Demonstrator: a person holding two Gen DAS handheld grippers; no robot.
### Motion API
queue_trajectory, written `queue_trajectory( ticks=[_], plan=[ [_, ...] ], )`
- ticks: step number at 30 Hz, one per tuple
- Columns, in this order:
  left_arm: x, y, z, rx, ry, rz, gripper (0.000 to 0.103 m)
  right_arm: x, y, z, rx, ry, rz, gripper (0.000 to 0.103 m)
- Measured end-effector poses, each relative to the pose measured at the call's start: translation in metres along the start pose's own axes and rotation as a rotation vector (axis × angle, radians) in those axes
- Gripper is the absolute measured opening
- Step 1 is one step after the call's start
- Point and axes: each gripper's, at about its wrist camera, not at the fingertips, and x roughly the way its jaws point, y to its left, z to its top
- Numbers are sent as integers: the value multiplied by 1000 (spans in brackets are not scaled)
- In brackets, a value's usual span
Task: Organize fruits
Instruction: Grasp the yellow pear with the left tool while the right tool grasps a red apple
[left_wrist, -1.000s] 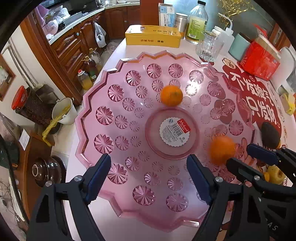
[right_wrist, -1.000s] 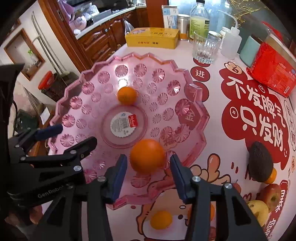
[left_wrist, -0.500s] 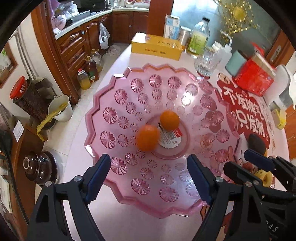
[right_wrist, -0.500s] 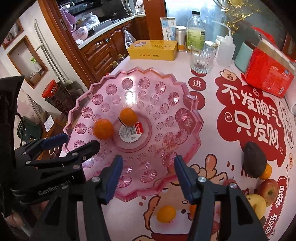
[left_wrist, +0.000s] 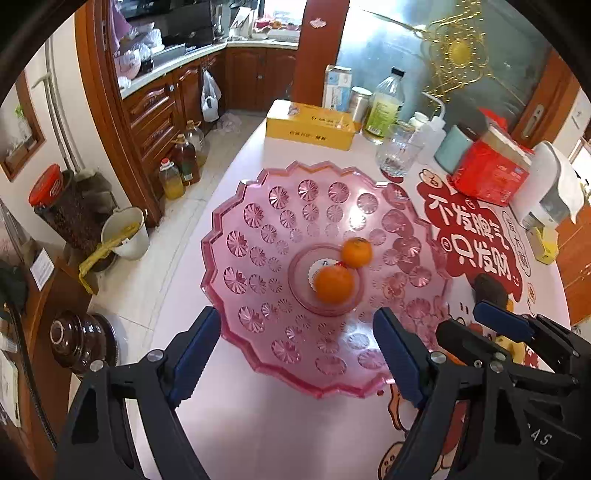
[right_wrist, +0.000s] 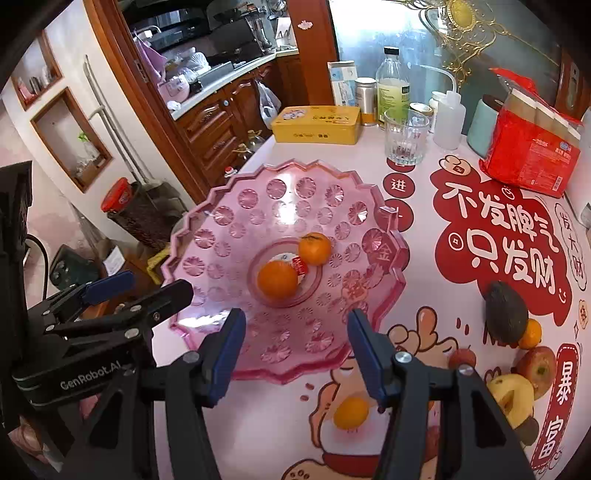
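The table (right_wrist: 266, 424), white with red printed characters and cartoon figures, carries everything. The pink plate (right_wrist: 229, 206), a wide scalloped dish of clear plastic, sits toward the table's left edge, its rim reaching close to that edge. A yellow tin (right_wrist: 317, 123) lies along the far edge beyond the plate, and a red package (right_wrist: 532, 158) stands toward the far right corner.

The left gripper (left_wrist: 295, 350) hangs over the plate's near rim with its blue pads spread wide and nothing between them. The right gripper (right_wrist: 295, 354) hangs just beside it, also above the near rim; its jaws have just been opening, and they stand apart with nothing held.

A dark avocado (right_wrist: 506, 314) lies near the right edge, touching a small orange fruit. Close to it, at the near right corner, sit a red apple (right_wrist: 537, 367) and a yellow apple (right_wrist: 511, 395). A drinking glass (right_wrist: 404, 138) stands between the tin and the package.

Inside the plate, the larger orange (right_wrist: 277, 279) rests on the round centre, over a label. The smaller orange (right_wrist: 314, 248) lies just beyond it at the centre's rim, the two nearly touching. Another small orange (right_wrist: 351, 412) lies on the table near its front edge, outside the plate.
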Motion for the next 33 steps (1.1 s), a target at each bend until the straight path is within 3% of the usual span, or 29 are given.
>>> queue_trajectory(
  ticks=[7,13,18,29,33],
  plan=[
    [-39,-12,-9,46,-21,0,84,-30,-1,-10,13,-27,14,58],
    [-68,-26,-17,82,-37,-43,92,-67,-8,-24,39,-102,-10,65],
    [-90,-54,-22,159,-55,-95,94,-104,-23,-36,77,-166,50,66],
    [-104,-163,-35,364,-40,-222,100,-194,-80,-67,83,-289,-134,66],
    [-106,-211,-42,468,-90,-179,100,-216,-113,-72,67,-292,-196,66]
  ],
)
